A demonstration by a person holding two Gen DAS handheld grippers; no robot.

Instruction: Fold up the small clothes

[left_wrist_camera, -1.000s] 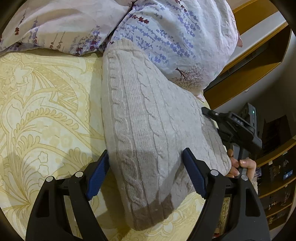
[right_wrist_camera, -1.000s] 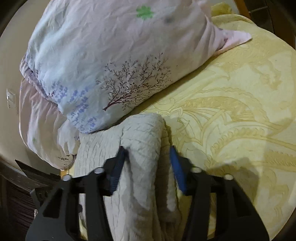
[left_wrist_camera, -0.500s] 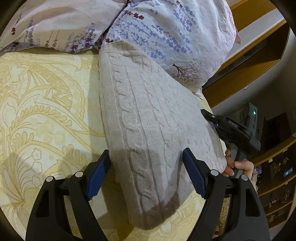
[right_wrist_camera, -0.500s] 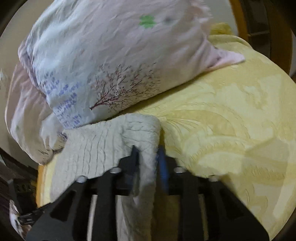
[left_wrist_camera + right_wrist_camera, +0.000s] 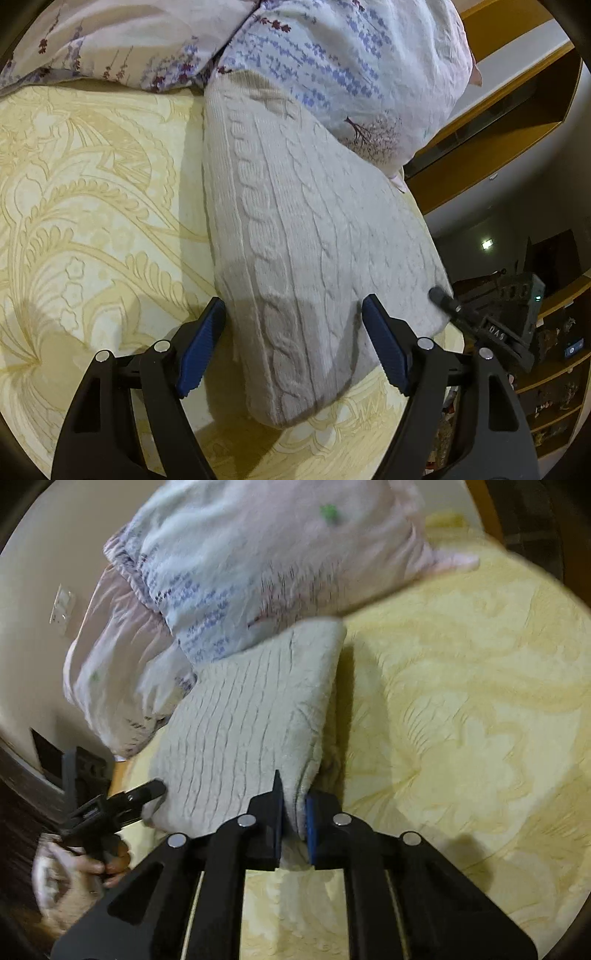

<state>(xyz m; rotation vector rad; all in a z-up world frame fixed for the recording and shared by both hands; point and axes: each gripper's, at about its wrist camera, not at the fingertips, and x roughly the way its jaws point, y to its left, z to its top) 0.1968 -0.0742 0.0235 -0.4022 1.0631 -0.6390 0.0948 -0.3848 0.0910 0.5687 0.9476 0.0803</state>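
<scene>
A folded cream cable-knit sweater (image 5: 295, 236) lies on the yellow patterned bedspread (image 5: 92, 206), its far end tucked against the floral pillows. My left gripper (image 5: 293, 325) is open, its blue pads on either side of the sweater's near end. My right gripper (image 5: 293, 805) is shut on the near corner of the sweater (image 5: 251, 716). The right gripper also shows in the left wrist view (image 5: 443, 299) at the sweater's right edge. The left gripper shows at the left of the right wrist view (image 5: 147, 794), beside the sweater.
Floral pillows (image 5: 332, 55) lie at the head of the bed behind the sweater, and in the right wrist view (image 5: 258, 554). A wooden bed frame (image 5: 498, 110) and dark shelves (image 5: 554, 350) stand to the right. Bedspread (image 5: 461, 720) stretches to the right.
My right gripper closed on the sweater's corner and pulled back a little. The left gripper stayed open astride the sweater's near end, drawing back slightly.
</scene>
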